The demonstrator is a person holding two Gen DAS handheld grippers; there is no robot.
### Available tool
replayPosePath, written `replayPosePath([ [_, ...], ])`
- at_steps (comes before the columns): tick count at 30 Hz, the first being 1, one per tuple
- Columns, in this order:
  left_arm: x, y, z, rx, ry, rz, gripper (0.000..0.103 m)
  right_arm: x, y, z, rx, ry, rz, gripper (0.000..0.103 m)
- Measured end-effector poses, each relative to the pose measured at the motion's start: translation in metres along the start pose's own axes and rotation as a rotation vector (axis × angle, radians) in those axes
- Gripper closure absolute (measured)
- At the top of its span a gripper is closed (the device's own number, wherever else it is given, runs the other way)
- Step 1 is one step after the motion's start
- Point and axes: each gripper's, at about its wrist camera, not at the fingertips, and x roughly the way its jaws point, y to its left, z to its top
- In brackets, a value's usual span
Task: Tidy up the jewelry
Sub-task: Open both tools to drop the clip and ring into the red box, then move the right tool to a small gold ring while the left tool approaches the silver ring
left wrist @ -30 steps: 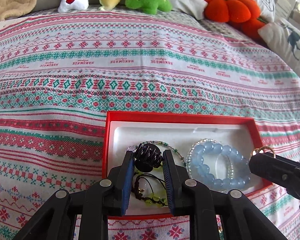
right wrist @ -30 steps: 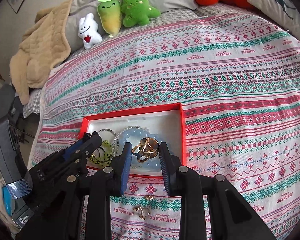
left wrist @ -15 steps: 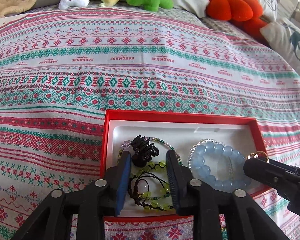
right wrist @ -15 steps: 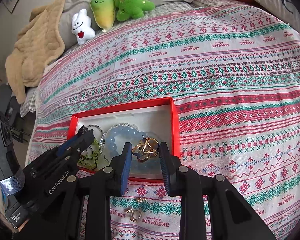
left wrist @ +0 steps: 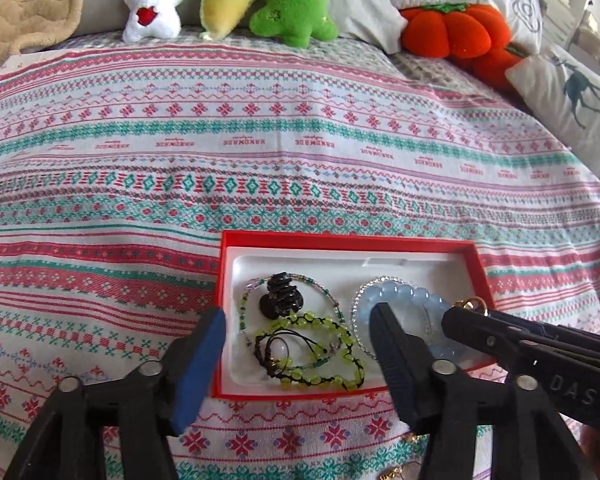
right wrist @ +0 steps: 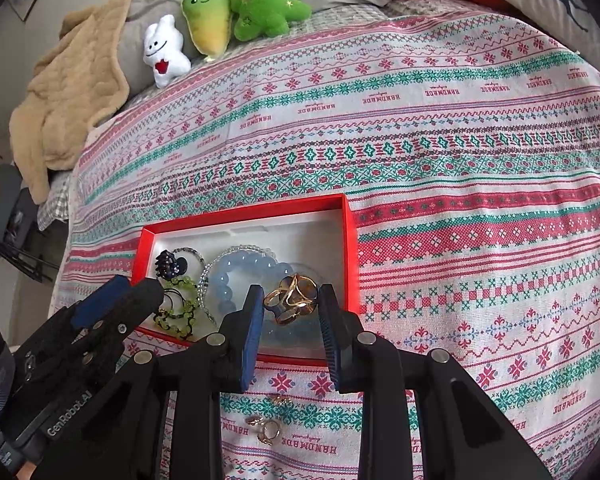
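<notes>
Jewelry is mostly gathered in the red box (left wrist: 476,258) on the bed (left wrist: 300,160).

Inside the box, the blue bead bracelet (left wrist: 404,294) lies right, the green bead bracelets (left wrist: 320,322) and black hair claw (left wrist: 280,298) left. The gold rings (right wrist: 294,298) sit over the box's near right corner, between the right hand-held gripper (right wrist: 292,316) fingers, which stand apart, so I judge them just let go. A few more small gold rings (right wrist: 266,428) wait on the bedspread nearer than the box. The left hand-held gripper (left wrist: 298,332), spread wide and holding nothing, hangs over the near left of the box.
</notes>
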Motion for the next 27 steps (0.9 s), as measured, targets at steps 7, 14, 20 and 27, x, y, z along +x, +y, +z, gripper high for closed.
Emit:
replayPosePath([
  [7, -0.006, 0.015, -0.006, -0.025, 0.028, 0.059, 0.02, 0.001, 0.007, 0.001, -0.006, 0.005, 0.046, 0.073],
  [14, -0.011, 0.027, -0.017, -0.068, 0.07, 0.056, 0.019, -0.008, 0.005, 0.001, 0.007, 0.004, 0.059, 0.07],
  [20, -0.019, 0.031, -0.027, -0.09, 0.101, 0.087, 0.018, -0.029, 0.006, -0.006, -0.011, -0.005, 0.039, 0.063],
  [27, -0.035, 0.029, -0.039, -0.06, 0.109, 0.09, 0.018, -0.048, 0.003, -0.023, -0.016, 0.008, 0.0, 0.06],
])
